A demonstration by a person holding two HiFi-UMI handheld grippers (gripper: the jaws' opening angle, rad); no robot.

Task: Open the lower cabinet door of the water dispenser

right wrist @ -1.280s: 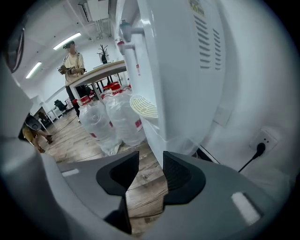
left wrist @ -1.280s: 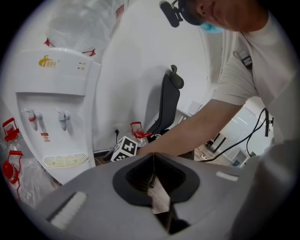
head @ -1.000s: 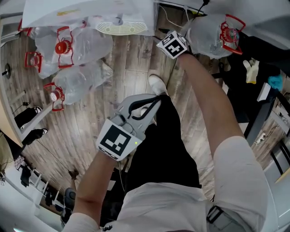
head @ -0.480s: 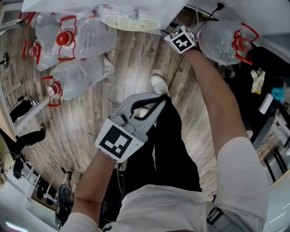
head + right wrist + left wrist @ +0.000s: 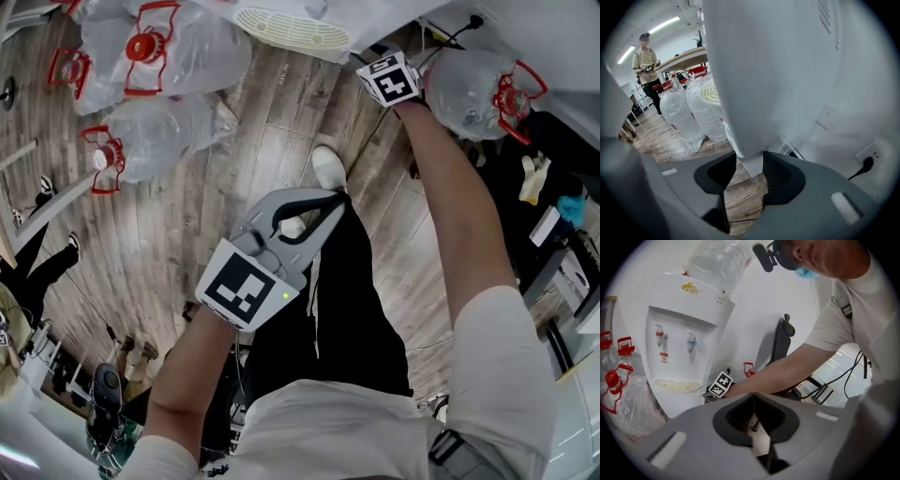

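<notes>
Logged right gripper [image 5: 749, 158] low in frame, jaws released and just opened wider, straddling bottom corner [image 5: 752, 168] of water dispenser [image 5: 759, 70], which filled upper centre. Left gripper [image 5: 330, 195] mid-frame, clenched, empty. Clear jugs [image 5: 164, 150] upper left, contents indiscernible.

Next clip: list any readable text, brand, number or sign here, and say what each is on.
Nothing reads as words.
Gold brand mark, top front of the water dispenser: too blurred to read.
Red sticker below its red tap: too small to read.
Marker cubes: black-and-white patterns only, no letters.
</notes>
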